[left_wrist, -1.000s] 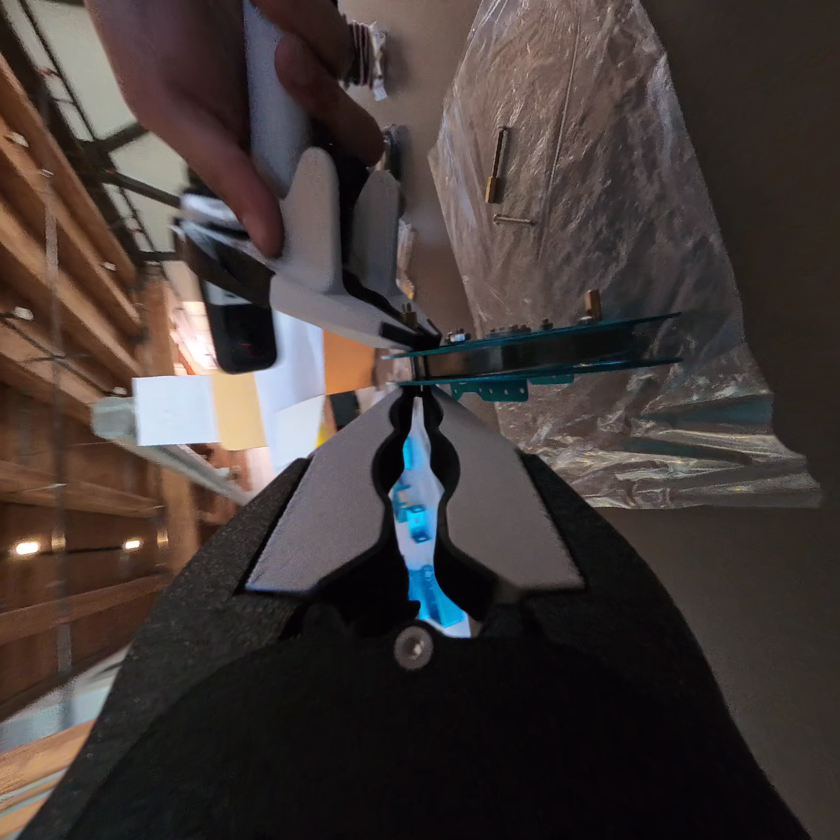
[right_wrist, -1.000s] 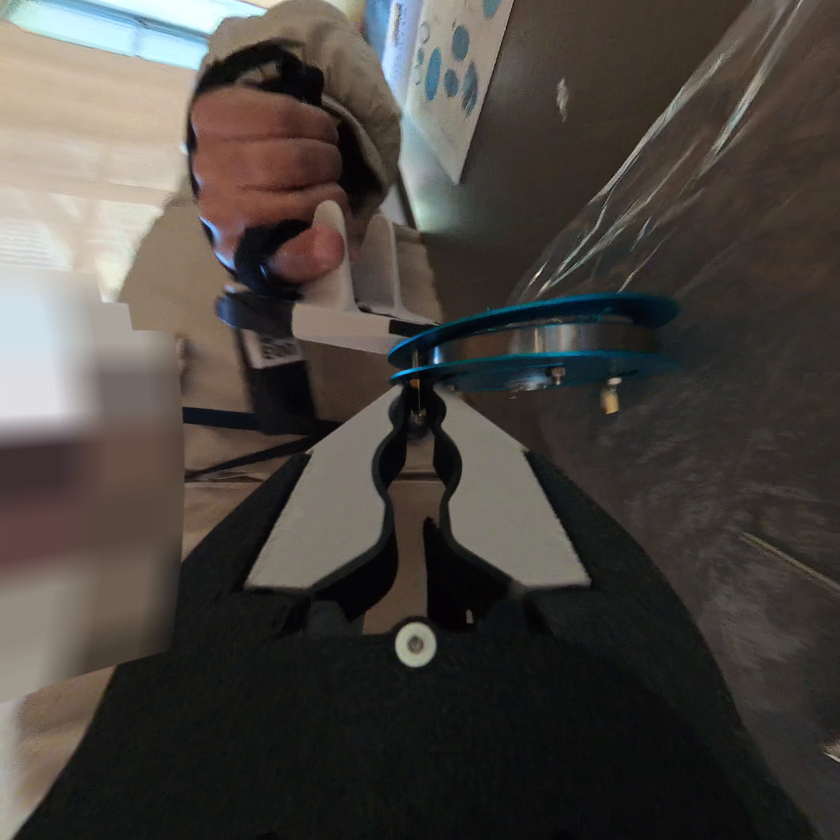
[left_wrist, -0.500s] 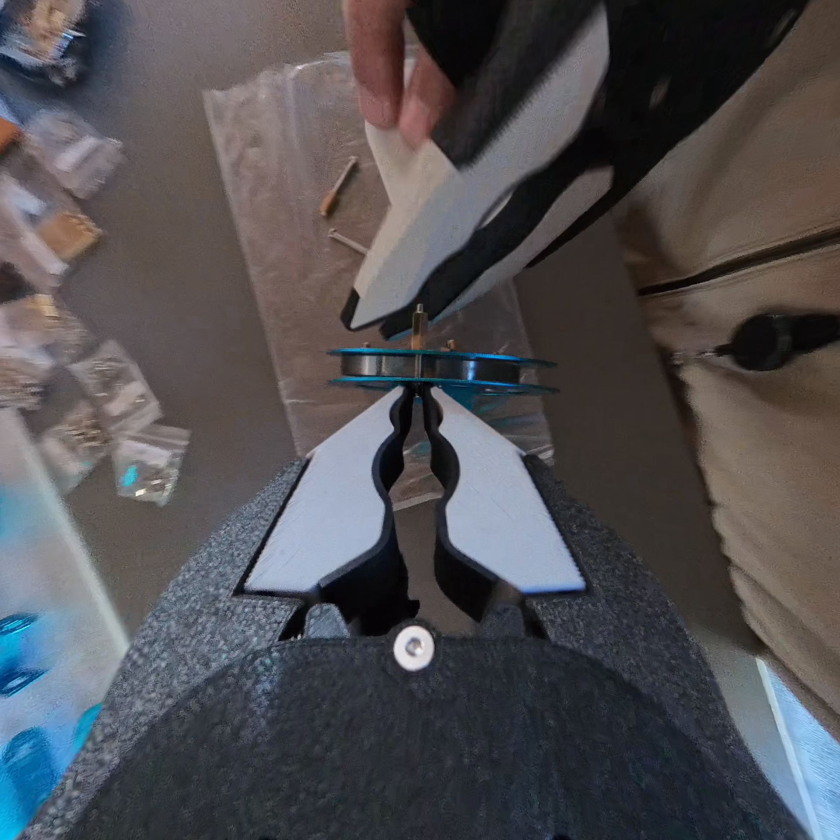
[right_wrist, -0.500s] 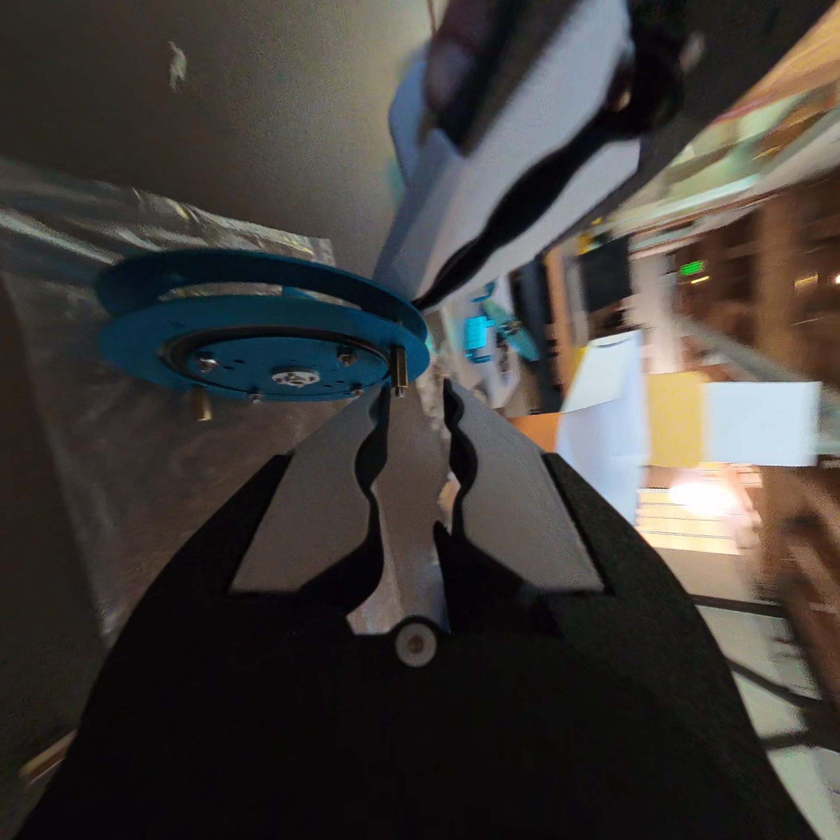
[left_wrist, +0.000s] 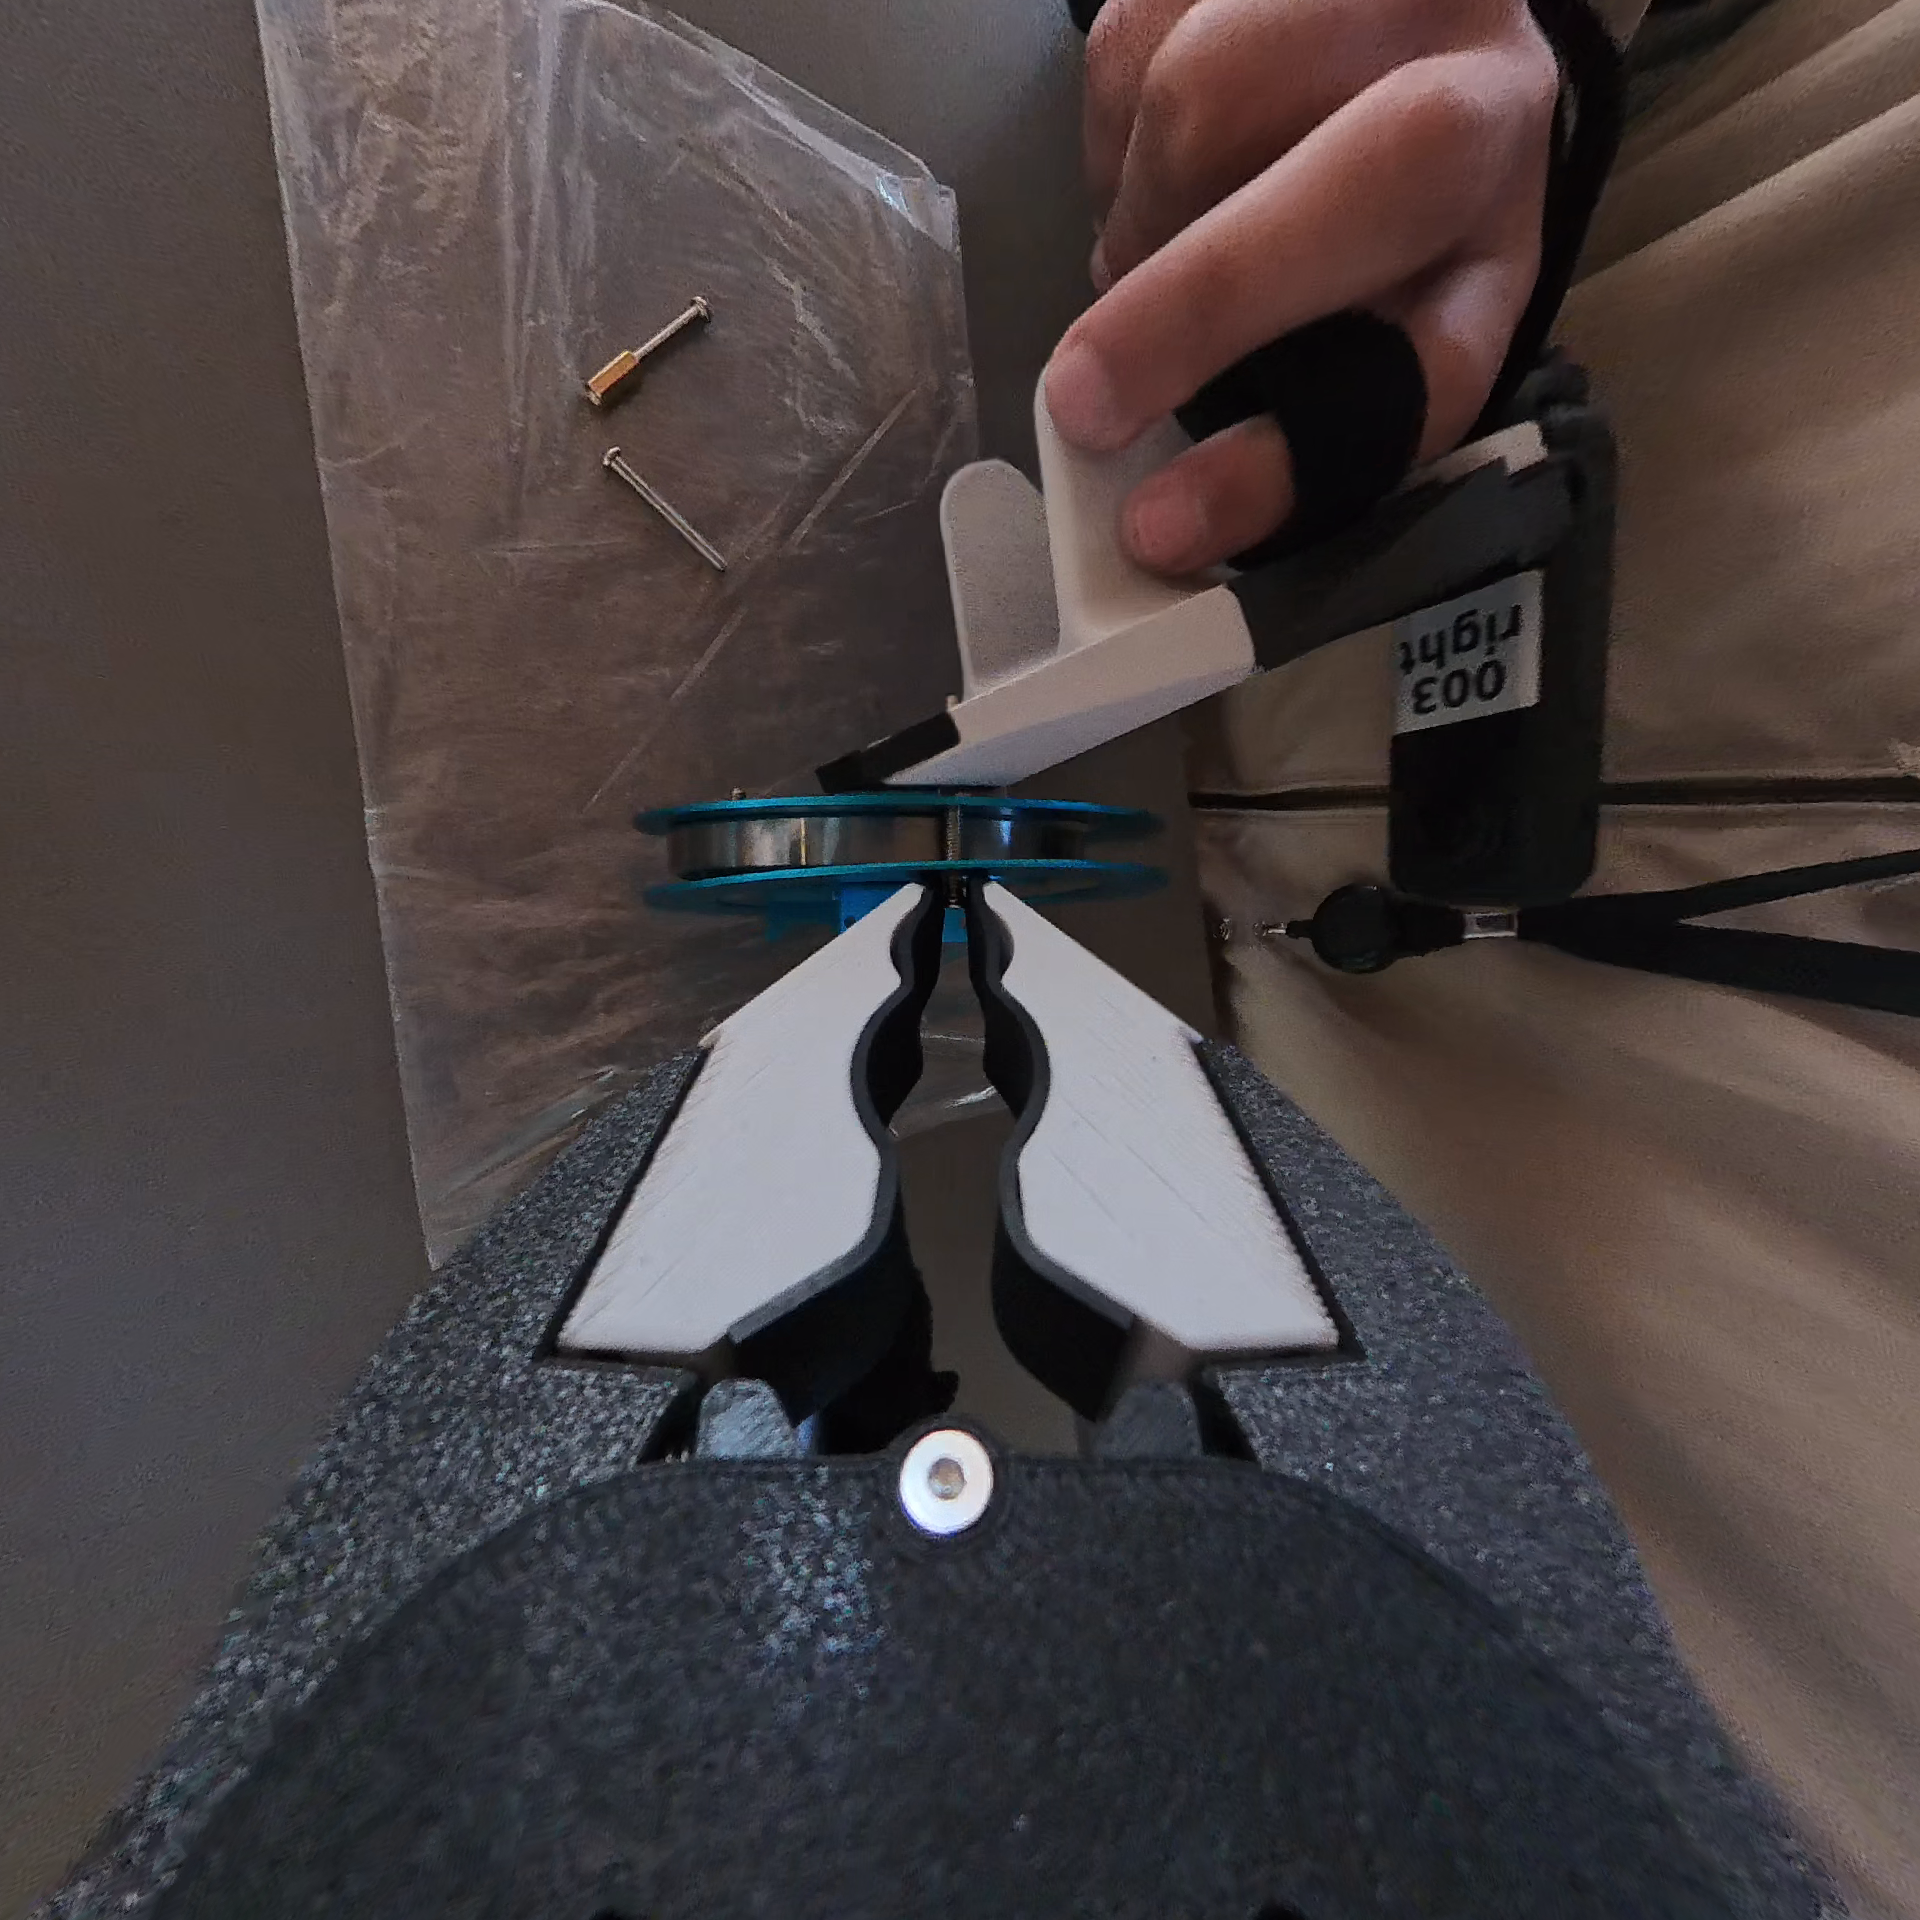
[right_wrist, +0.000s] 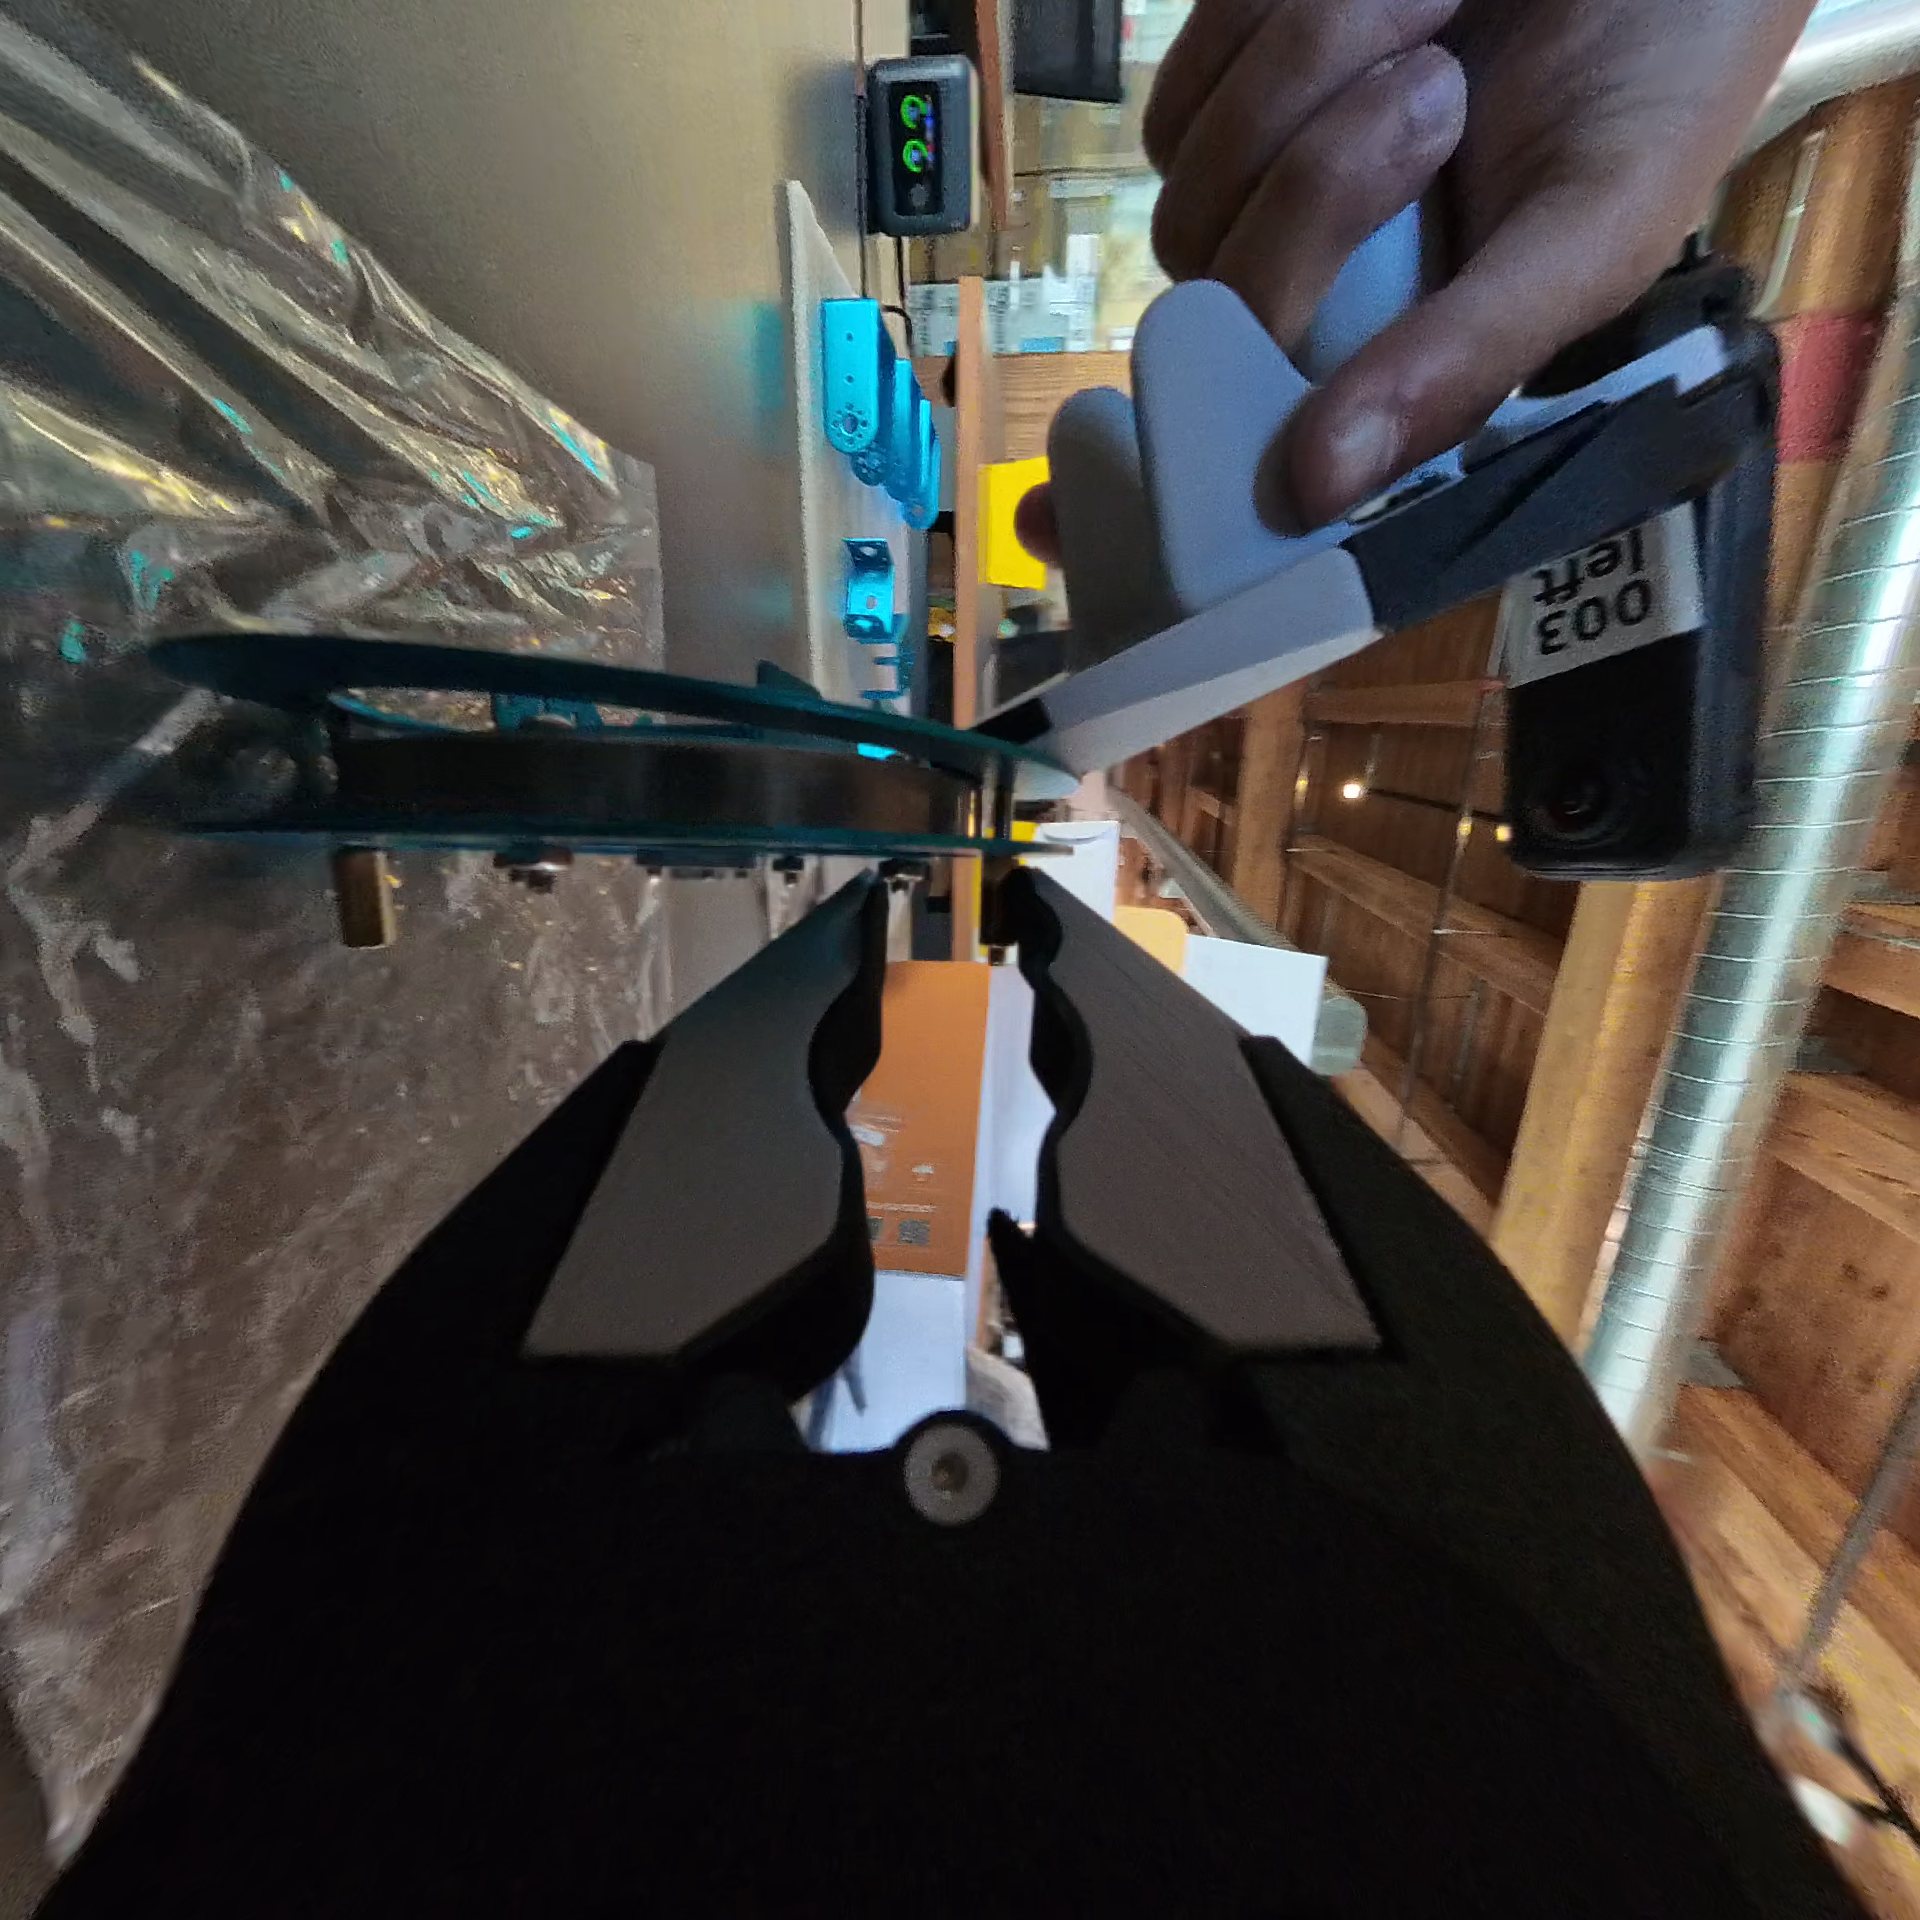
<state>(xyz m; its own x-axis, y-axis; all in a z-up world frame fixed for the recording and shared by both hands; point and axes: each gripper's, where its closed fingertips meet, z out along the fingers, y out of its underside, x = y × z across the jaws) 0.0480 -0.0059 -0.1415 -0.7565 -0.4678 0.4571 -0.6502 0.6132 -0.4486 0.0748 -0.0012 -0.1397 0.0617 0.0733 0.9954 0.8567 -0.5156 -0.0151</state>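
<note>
Pinching thin screw, L gripper (left_wrist: 948, 902) | blue disc assy (left_wrist: 902, 850) | R gripper (right_wrist: 940, 894) agape

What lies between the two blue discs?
A silver metal ring fills the gap between the upper blue disc and lower blue disc, seen edge-on in the left wrist view.

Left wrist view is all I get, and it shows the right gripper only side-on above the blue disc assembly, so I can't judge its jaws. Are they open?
Observer: Yes. In its own view the right gripper has its fingers apart, and background shows through the gap.
Operator: My left gripper pinches the thin post at the rim. Does anything else stick out of the disc?
Observer: A brass standoff juts from the blue disc assembly, well aside from the right fingertips.
Operator: What lies beyond the disc?
Observer: Blue metal brackets on a white board.
</note>
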